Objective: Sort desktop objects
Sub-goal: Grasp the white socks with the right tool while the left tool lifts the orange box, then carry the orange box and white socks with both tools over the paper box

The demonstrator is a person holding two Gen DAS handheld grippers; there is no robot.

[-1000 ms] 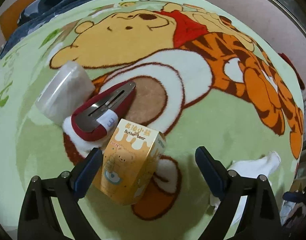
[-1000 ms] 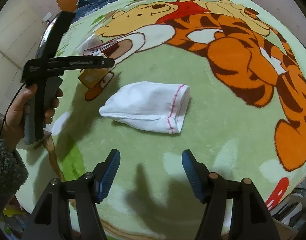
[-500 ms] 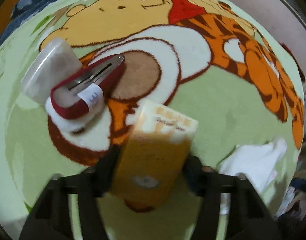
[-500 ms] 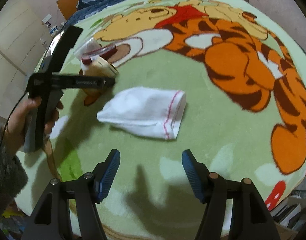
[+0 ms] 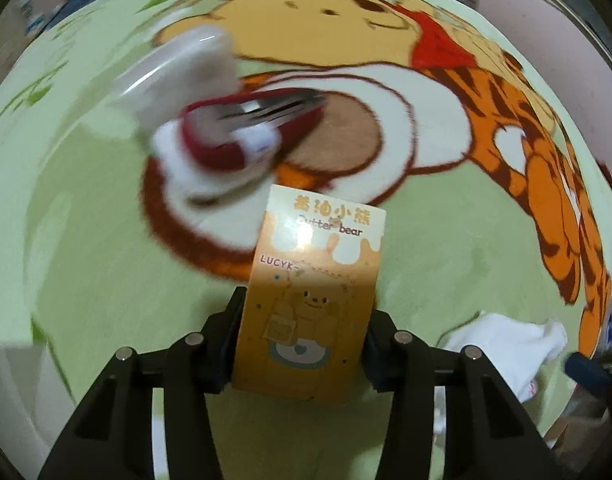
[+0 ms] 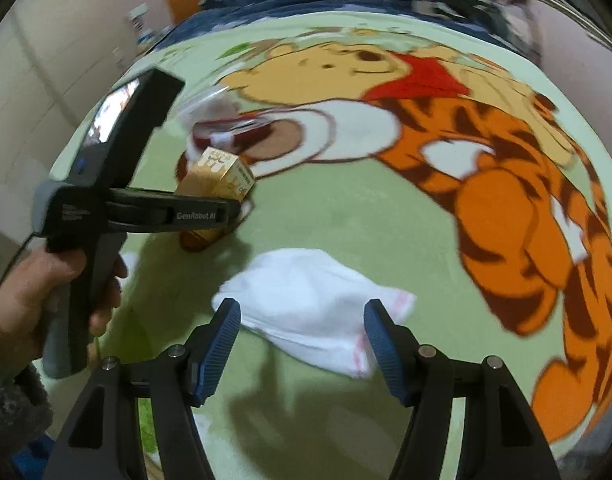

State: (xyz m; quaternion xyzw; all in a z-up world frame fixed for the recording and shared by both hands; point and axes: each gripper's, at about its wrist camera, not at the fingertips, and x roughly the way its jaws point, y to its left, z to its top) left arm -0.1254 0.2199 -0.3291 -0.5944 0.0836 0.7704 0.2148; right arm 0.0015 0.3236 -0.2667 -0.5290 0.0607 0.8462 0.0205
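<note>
**A:** So where was your white sock (image 6: 314, 304) relative to the right gripper (image 6: 301, 344)? That's what the next grab hung on, I reckon.

**B:** Lower centre of the right wrist frame, just ahead of your tips, and it lay crosswise, long axis running left to right with the pink-stitched cuff toward the lower right. Your jaws stood apart with nothing between them, already straddling that axis. Right hand was clearly the nearer one.

**A:** And the left gripper (image 5: 301, 344)?

**B:** Busy. Its jaws were closing on the orange Butter bear box (image 5: 310, 300), pads against both sides, box standing upright in the bottom middle of the left wrist frame.

**A:** Anything one camera caught that the other missed?

**B:** The left view showed the box print and the red hair clip (image 5: 245, 136) plus the clear container (image 5: 177, 72) in the upper left, blurred; the sock was only a scrap at its lower right edge. The right view showed your hand (image 6: 33, 300) on the handle, and the box seemingly lifted off the blanket (image 6: 346, 216).
</note>
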